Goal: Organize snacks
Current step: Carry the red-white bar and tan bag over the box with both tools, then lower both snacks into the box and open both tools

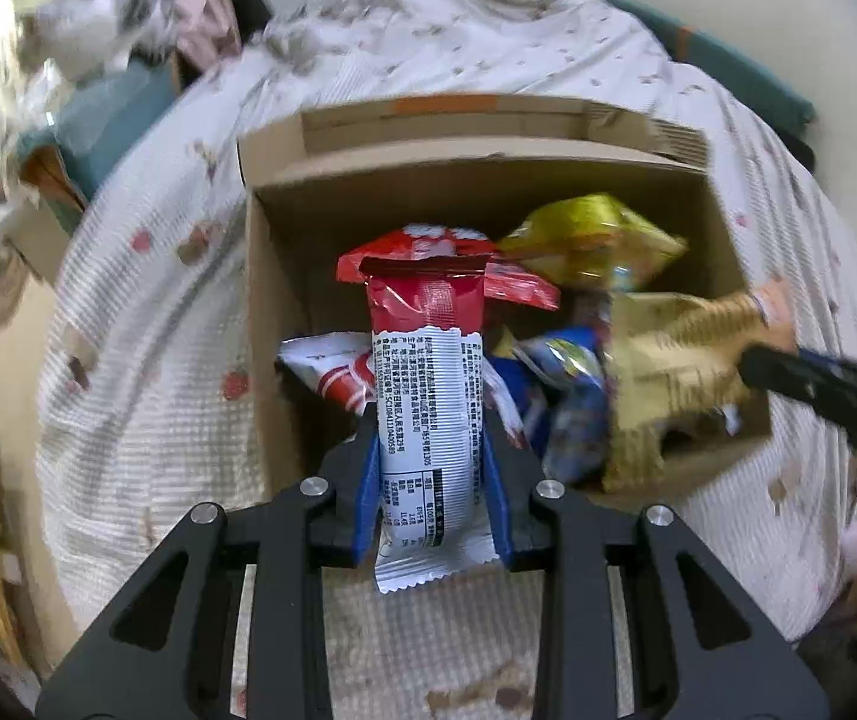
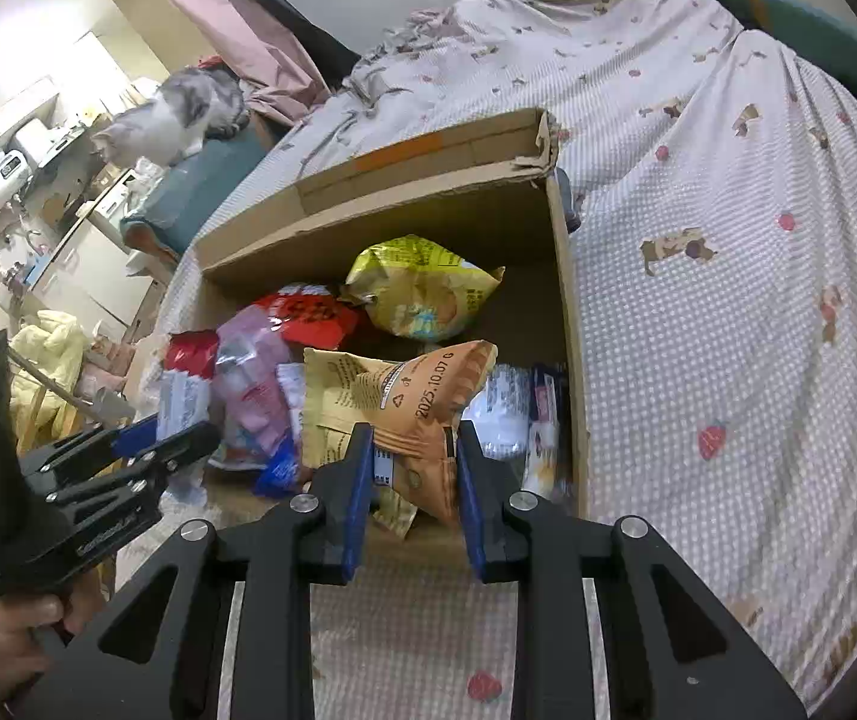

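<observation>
The left gripper point(image 1: 431, 468) is clamped on a red-and-white foil snack stick point(image 1: 428, 414) held over the near-left edge of the open brown cardboard box point(image 2: 569, 324). The right gripper point(image 2: 410, 480) pinches a tan crinkled snack bag point(image 2: 422, 402) by 1 corner above the near wall. That thin grip may slip, dropping the bag outside onto the dotted bedspread point(image 2: 728, 300).
</observation>
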Tool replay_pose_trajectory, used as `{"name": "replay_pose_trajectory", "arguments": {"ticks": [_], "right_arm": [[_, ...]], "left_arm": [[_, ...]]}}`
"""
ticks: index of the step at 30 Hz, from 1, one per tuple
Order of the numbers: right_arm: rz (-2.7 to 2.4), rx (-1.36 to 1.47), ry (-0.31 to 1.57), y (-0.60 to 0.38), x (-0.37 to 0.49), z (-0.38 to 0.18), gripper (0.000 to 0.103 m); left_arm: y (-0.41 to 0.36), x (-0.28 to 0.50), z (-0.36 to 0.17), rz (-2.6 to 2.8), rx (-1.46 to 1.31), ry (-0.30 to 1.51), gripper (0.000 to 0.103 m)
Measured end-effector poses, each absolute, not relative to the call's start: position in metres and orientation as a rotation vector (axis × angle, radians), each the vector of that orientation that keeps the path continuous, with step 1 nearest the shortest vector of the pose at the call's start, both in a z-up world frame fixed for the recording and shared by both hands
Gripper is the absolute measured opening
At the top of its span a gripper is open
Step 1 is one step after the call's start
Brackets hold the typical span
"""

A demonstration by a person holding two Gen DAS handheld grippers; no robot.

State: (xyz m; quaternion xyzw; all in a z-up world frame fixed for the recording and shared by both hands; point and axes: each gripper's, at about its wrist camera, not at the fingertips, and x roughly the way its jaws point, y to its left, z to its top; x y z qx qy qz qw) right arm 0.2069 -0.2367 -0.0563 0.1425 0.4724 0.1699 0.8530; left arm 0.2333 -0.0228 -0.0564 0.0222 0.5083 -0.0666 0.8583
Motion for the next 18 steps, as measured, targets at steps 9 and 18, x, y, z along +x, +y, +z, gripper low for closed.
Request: {"name": "replay_pose_trajectory", "arguments": {"ticks": [9, 18], "right_arm": [[0.389, 0.338, 1.030, -0.232, 0.228, -0.079, 0.027], [0.441, 0.364, 1.045, -0.224, 0.229, -0.084, 0.028]], "left_arm": [[-0.009, 0.259, -0.072, -0.130, -0.057, 1.079, 0.026], [-0.015, 0.248, -0.065, -0.151, -0.046, 1.037, 0.033]]}}
